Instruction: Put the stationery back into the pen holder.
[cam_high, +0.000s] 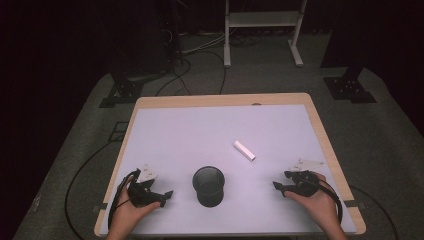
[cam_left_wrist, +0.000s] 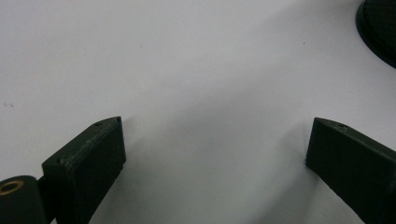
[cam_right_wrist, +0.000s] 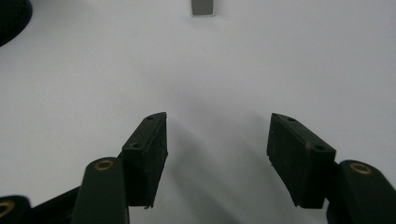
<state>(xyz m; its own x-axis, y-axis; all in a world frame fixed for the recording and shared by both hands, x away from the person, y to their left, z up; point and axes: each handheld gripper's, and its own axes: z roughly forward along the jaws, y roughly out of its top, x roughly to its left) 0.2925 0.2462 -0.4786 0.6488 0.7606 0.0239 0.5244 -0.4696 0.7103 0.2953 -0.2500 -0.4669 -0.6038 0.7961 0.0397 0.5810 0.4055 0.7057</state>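
Note:
A black mesh cup (cam_high: 208, 186) stands upright near the front middle of the white table (cam_high: 175, 125). A small white block (cam_high: 244, 150) lies flat behind it and to its right. Left of the cup, my left gripper (cam_high: 167, 196) rests low at the front and points toward it. In the left gripper view its jaws stand wide apart over bare table (cam_left_wrist: 215, 140), with the cup's edge (cam_left_wrist: 380, 28) at the top right. Right of the cup is my right gripper (cam_high: 277, 187). Its jaws are apart and empty (cam_right_wrist: 217, 135), with the block (cam_right_wrist: 203, 7) straight ahead and the cup (cam_right_wrist: 11, 18) off to the left.
The table has a wooden rim (cam_high: 320, 135). On the floor behind it stand a white metal frame (cam_high: 262, 30) and dark stand bases (cam_high: 350, 87), and cables (cam_high: 190, 70) run across the floor.

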